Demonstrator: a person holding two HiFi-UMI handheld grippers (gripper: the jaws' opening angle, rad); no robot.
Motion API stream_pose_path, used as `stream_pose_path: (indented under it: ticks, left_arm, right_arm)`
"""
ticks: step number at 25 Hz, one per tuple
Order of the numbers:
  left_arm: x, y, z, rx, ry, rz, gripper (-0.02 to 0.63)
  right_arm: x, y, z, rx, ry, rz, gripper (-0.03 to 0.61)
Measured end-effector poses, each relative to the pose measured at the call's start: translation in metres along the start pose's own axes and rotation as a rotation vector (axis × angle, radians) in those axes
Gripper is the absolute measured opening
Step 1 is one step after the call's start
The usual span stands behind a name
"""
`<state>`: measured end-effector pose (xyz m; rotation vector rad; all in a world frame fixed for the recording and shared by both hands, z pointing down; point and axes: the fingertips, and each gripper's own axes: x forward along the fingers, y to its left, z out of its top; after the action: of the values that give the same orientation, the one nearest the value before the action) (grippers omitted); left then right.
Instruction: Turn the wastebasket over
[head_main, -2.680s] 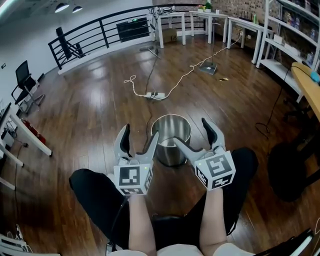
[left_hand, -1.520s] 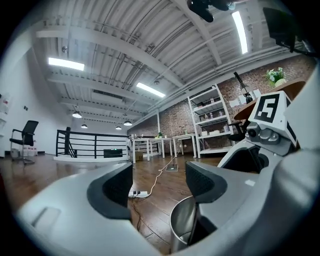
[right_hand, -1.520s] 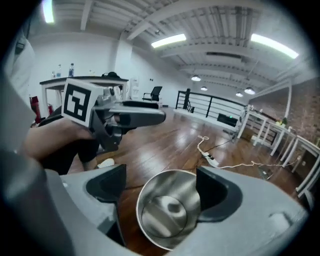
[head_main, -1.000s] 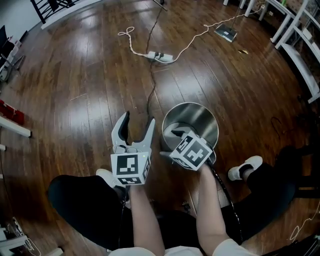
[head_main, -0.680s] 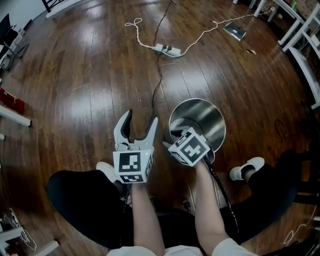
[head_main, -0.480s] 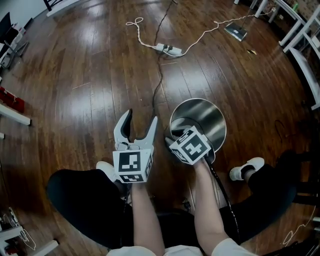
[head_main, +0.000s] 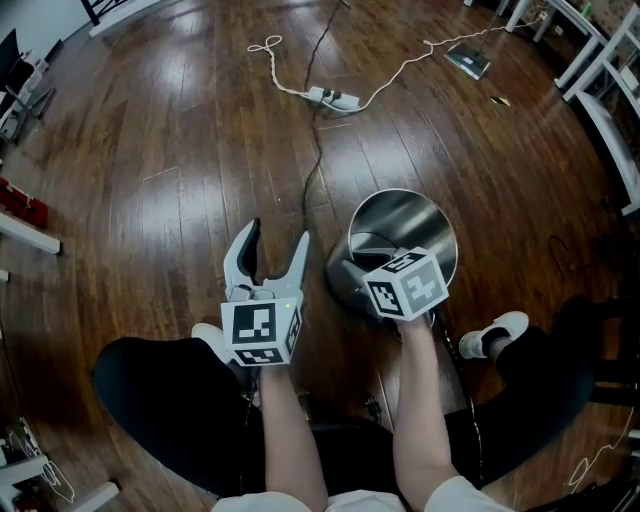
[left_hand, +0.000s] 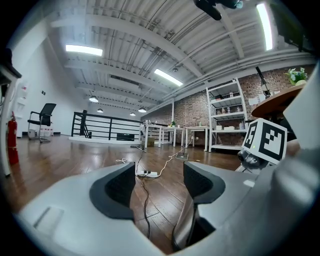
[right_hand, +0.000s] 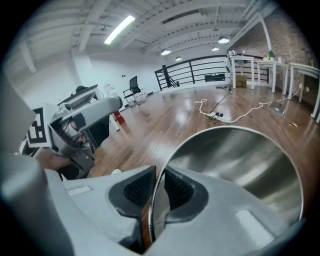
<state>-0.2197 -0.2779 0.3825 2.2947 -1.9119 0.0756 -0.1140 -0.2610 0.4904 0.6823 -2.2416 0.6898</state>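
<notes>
Left claw gapes level; right claw closing (on wastebasket rim).

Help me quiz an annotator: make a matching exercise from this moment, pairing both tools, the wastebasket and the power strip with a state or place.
1 left tool
2 right tool
3 wastebasket
4 power strip

A shiny metal, mouth facing up
B jaws apart, nothing between
C white, lying well beyond both tools
D wastebasket rim between its jaws

Pairs: 1-B, 2-D, 3-A, 4-C. The right tool's jaws are closing on that rim.
</notes>
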Motion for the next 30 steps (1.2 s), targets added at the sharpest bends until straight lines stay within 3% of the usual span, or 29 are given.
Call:
stream_pose_path:
  ticks: [7,18,20,23,30]
  left_arm:
    - [-0.004,0.007,0.0,0.006,-0.001,0.029,0.324]
    - [0.0,0.006,0.009,0.021,-0.012,0.027,0.318]
    - [0.0,0.006,0.01,0.02,-0.014,0.026,0.318]
    - [0.001,0.002,0.008,0.017,-0.011,0.014,0.318]
    - [0.01,-0.014,0.001,0.019,0.007,-0.021,0.318]
  right_arm:
    - [-0.025,-0.007,0.021,0.093,-0.145,0.066,0.044]
    - [-0.052,0.001,0.058,0.368,-0.474,0.402,0.044]
    - [-0.061,-0.01,0.055,0.372,-0.496,0.384,0.044]
    - [-0.076,-0.034,0.045,0.346,-0.503,0.289,0.041]
    - [-0.092,-0.067,0.021,0.226,-0.417,0.049,0.037]
